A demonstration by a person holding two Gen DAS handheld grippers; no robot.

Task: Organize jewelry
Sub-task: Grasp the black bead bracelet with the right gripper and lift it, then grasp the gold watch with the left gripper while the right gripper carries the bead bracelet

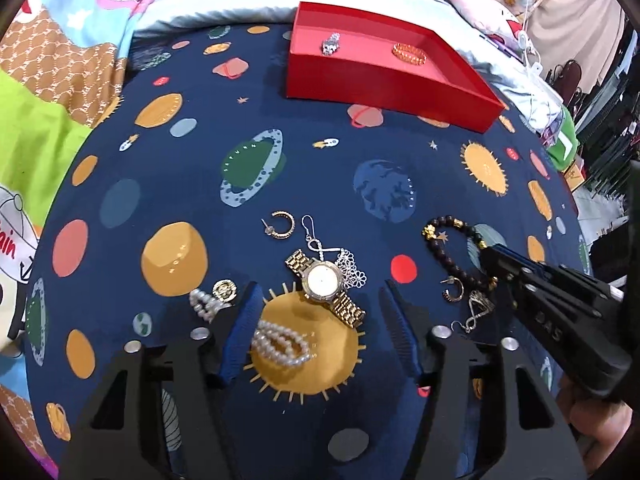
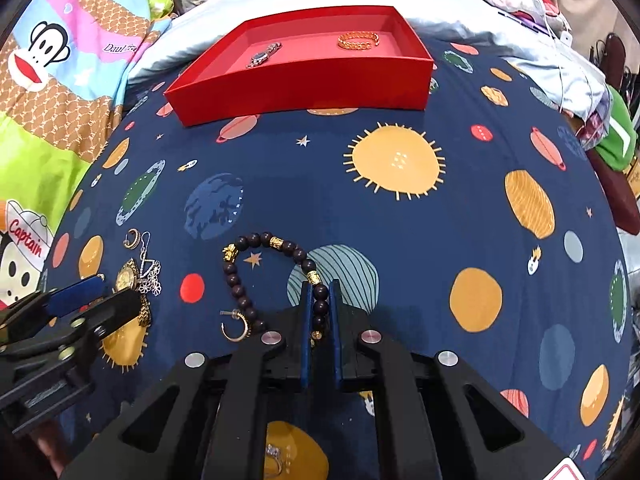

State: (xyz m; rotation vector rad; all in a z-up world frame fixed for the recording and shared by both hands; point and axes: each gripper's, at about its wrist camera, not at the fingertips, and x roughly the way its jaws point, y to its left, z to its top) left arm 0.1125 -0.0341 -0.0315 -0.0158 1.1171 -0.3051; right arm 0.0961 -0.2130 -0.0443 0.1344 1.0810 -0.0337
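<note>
A red tray [image 1: 384,84] [image 2: 304,92] sits at the far side of the space-print cloth and holds a silver watch [image 2: 263,55] and a gold bracelet [image 2: 357,41]. My right gripper [image 2: 321,292] is shut on a dark bead bracelet [image 2: 248,276] [image 1: 444,248] that lies on the cloth. My left gripper [image 1: 316,300] is open, its fingers either side of a gold watch [image 1: 326,280] and a pearl clip [image 1: 282,346]. Hoop earrings [image 1: 282,226] [image 2: 236,330], silver drop earrings [image 1: 348,264] and a second pearl clip [image 1: 206,300] lie around.
A small ring [image 2: 274,456] lies under my right gripper. Patterned bedding [image 2: 60,80] and a pale pillow [image 1: 224,4] border the cloth at left and back. Clothes and clutter [image 2: 612,136] pile up at the right edge.
</note>
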